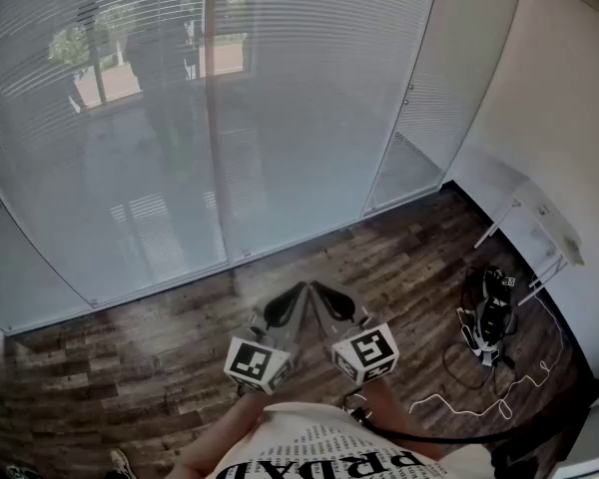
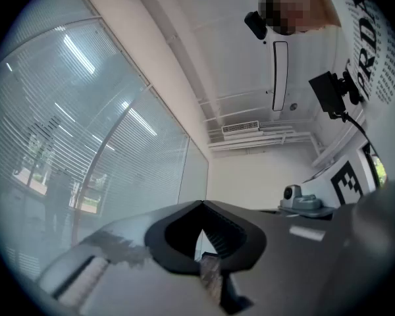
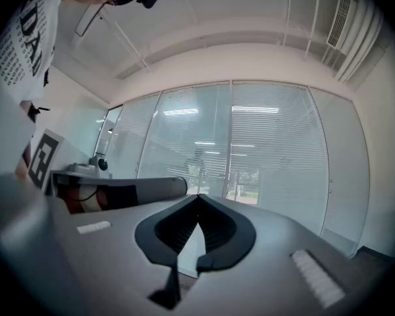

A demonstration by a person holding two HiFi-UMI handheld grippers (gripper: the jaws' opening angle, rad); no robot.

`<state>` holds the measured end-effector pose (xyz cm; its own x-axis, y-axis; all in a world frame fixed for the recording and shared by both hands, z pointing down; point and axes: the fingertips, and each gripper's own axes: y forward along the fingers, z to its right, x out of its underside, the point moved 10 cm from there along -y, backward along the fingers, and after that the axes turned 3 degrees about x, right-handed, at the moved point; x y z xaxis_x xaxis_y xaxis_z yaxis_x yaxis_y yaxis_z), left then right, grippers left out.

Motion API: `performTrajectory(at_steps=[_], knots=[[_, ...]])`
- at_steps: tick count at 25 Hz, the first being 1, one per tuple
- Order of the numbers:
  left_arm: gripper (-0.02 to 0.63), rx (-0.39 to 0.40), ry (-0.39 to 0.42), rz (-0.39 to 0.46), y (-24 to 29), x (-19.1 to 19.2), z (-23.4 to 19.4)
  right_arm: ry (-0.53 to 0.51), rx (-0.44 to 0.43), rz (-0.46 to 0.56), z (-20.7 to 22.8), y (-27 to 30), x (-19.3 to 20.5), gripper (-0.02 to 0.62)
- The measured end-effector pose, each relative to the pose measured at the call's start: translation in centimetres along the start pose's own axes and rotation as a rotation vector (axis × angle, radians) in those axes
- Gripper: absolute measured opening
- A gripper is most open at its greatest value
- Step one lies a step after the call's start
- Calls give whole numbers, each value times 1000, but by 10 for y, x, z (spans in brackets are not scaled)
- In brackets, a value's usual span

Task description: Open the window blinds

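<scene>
The window blinds (image 1: 309, 88) hang lowered, with horizontal slats, behind tall glass panels across the far side; they also show in the left gripper view (image 2: 66, 150) and the right gripper view (image 3: 270, 150). Both grippers are held close together low in the head view, well short of the glass. My left gripper (image 1: 299, 288) is shut with nothing in it, its tips meeting (image 2: 201, 203). My right gripper (image 1: 316, 286) is also shut and empty, its tips joined (image 3: 199, 196). The two grippers' noses nearly touch each other. No cord or wand for the blinds is visible.
Dark wooden floor (image 1: 160, 347) runs up to the glass. At the right, a white folding table (image 1: 544, 230) stands by the wall. A black device with cables (image 1: 489, 317) and a white cord (image 1: 479, 402) lie on the floor. A metal post (image 1: 212, 118) divides the panels.
</scene>
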<state>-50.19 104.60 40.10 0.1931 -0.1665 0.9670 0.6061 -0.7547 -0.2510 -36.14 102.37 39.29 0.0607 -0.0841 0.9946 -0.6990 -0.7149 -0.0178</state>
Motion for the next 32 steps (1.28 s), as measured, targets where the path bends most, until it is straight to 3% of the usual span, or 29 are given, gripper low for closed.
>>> performTrajectory(at_steps=[12,16,23,32], knots=[[-9,11,-5,-4,2,9,5,20,-4,42,5,-9,1,8],[-9,17,19,-22,0,10,8,5,-3,30,5,-11,1,9],[-9,30,-10,-21,0,10,11,34,-18,11,6,-15,5,8],[-9,76,-32,-9,-4,14,12,-153,18,31,-4,-23,5,8]])
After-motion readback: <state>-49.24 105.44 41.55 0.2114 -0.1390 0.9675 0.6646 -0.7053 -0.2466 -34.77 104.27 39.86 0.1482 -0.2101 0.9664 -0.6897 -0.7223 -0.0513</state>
